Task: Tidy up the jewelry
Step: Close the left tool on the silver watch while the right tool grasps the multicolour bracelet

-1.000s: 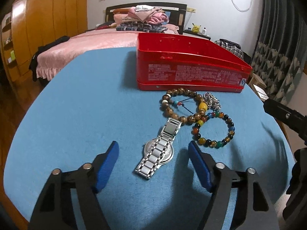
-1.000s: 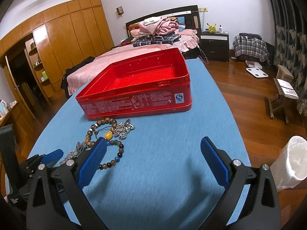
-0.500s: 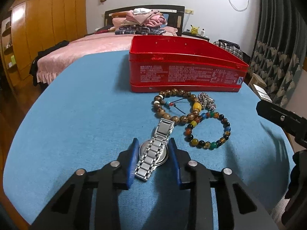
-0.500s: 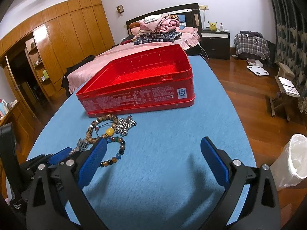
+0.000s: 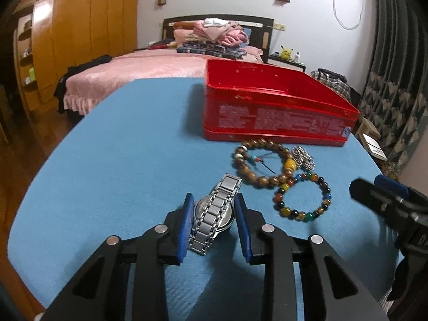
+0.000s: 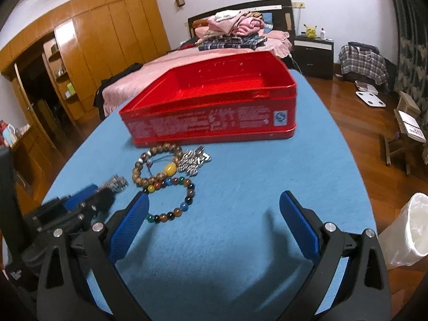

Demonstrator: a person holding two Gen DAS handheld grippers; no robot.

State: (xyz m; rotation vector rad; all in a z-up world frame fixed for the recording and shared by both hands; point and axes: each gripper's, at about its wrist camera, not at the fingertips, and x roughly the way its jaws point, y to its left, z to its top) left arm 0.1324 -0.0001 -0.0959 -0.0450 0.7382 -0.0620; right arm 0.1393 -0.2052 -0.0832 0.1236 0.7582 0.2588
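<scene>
A silver metal-band watch (image 5: 211, 224) lies on the blue table (image 5: 120, 147). My left gripper (image 5: 213, 200) is shut on it, one blue pad against each side of its round case. Just beyond lie a brown wooden-bead bracelet (image 5: 267, 180), a multicoloured bead bracelet (image 5: 294, 212) and a small silver chain piece (image 5: 303, 156). An open red tin box (image 5: 275, 117) stands behind them. My right gripper (image 6: 214, 199) hovers open over bare cloth right of the coloured bracelet (image 6: 171, 214), with nothing between its pads. Most of the watch is hidden in the right wrist view behind the left gripper (image 6: 88, 200).
The table's right edge drops to a wooden floor with a white bin (image 6: 409, 227) and a small stool (image 6: 406, 131). A pink bed (image 5: 133, 75) with piled clothes and a wooden wardrobe (image 6: 93, 53) stand beyond the far edge.
My left gripper's jaws have come together from wide apart onto the watch's case. The right gripper has stayed open and nearly still.
</scene>
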